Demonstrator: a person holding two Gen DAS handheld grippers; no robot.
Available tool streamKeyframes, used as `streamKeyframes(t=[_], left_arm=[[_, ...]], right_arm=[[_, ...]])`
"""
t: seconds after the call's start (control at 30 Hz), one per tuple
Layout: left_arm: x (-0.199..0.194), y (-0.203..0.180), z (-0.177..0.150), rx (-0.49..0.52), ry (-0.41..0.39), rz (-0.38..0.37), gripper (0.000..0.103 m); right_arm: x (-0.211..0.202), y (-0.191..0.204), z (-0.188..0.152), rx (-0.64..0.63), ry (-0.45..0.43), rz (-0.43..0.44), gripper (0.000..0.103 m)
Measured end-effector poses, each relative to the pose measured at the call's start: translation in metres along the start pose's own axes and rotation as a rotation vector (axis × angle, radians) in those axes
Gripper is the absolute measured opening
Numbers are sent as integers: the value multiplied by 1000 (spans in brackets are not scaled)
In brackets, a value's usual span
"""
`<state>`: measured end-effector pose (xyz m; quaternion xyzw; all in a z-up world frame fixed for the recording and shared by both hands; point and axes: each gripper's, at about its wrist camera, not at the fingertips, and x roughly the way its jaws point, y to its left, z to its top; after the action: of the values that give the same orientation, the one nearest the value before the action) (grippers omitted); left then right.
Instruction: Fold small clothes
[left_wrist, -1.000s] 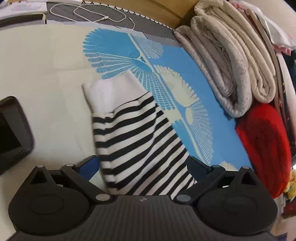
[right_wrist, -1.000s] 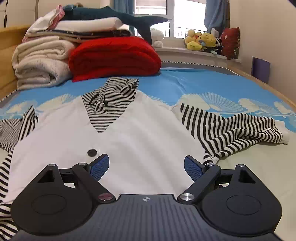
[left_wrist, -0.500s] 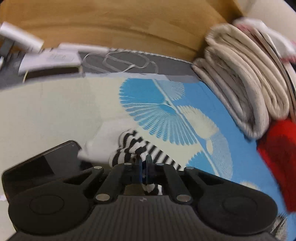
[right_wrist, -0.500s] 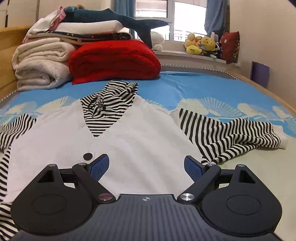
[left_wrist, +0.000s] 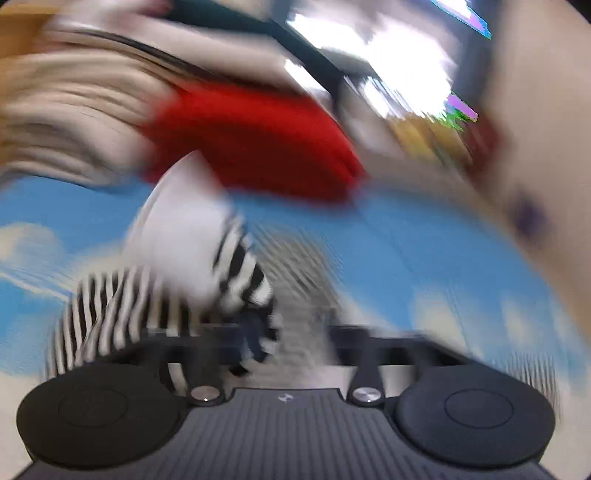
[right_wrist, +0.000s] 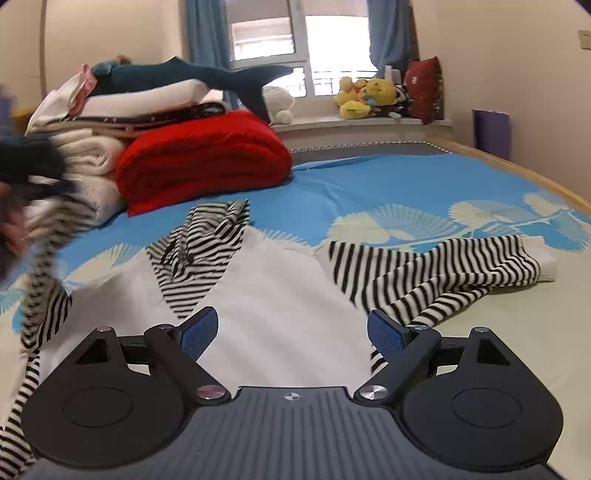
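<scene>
No readable text, label, brand or number anywhere. Only a small round emblem (right_wrist: 291, 397) moulded into the right hand-held gripper's ribbed body, and one on the left (left_wrist: 284, 397).

A bedroom in a home; a wide bed (right_wrist: 424, 184) with a blue fan-patterned sheet fills the floor of the view; folded blankets (right_wrist: 92, 155) and a red quilt (right_wrist: 207, 155) are stacked at its far side, a plush shark (right_wrist: 192, 75) lying on top; soft toys (right_wrist: 365, 96) line the sill beneath a curtained window (right_wrist: 295, 44); plain cream walls close it in.
</scene>
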<state>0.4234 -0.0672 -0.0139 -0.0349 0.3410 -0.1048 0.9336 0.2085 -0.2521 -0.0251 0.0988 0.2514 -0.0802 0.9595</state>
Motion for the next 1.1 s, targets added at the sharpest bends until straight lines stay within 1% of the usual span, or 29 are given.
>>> streamKeyframes(t=[0.03, 0.07, 0.13, 0.17, 0.2, 0.3, 0.4, 0.47, 0.53, 0.57, 0.6, 0.67, 0.73, 0.77, 0.8, 0.83, 0.9, 0.93, 1.03, 1.1], left_arm=[[10, -20, -21, 81, 54, 18, 103], [12, -31, -43, 163, 51, 55, 102], [8, -33, -72, 299, 63, 112, 102], [1, -24, -81, 325, 77, 134, 102], [-9, -9, -88, 324, 90, 152, 102], [-47, 47, -94, 232, 121, 213, 102], [-80, 101, -94, 103, 134, 312, 103], [-90, 131, -99, 35, 143, 380, 103], [-90, 154, -103, -10, 155, 413, 103], [-87, 163, -102, -36, 164, 417, 103], [-82, 172, -105, -64, 176, 401, 103], [-68, 182, -104, -91, 231, 346, 103], [-51, 186, -103, -85, 298, 294, 103], [-44, 187, -102, -68, 315, 281, 103], [-39, 186, -103, -52, 325, 290, 103], [-34, 187, -102, -43, 336, 314, 103], [-27, 190, -102, -64, 352, 344, 103], [-24, 195, -101, -85, 360, 352, 103], [-20, 209, -104, -123, 370, 390, 103], [-15, 218, -102, -136, 378, 408, 103]], right_arm=[[0, -4, 1, 16, 7, -1, 89], [1, -9, 3, 37, 16, 0, 89], [0, -18, 5, 90, 36, 14, 89], [0, -22, 6, 115, 42, 22, 89], [-1, -25, 7, 136, 46, 33, 89], [-1, -29, 8, 172, 58, 55, 89], [3, -30, 7, 219, 93, 99, 89], [6, -33, 7, 267, 113, 145, 89], [12, -38, 8, 345, 131, 207, 89], [18, -40, 9, 381, 148, 232, 89], [28, -43, 13, 416, 175, 258, 89], [52, -46, 24, 456, 222, 279, 89], [86, -44, 39, 471, 260, 292, 87], [101, -41, 45, 465, 277, 303, 85], [121, -36, 50, 462, 297, 301, 80], [140, -31, 54, 470, 321, 280, 78], [179, -21, 55, 503, 364, 231, 76], [199, -16, 53, 516, 383, 195, 75], [242, -4, 46, 539, 406, 97, 75], [264, 0, 39, 561, 430, 71, 75]])
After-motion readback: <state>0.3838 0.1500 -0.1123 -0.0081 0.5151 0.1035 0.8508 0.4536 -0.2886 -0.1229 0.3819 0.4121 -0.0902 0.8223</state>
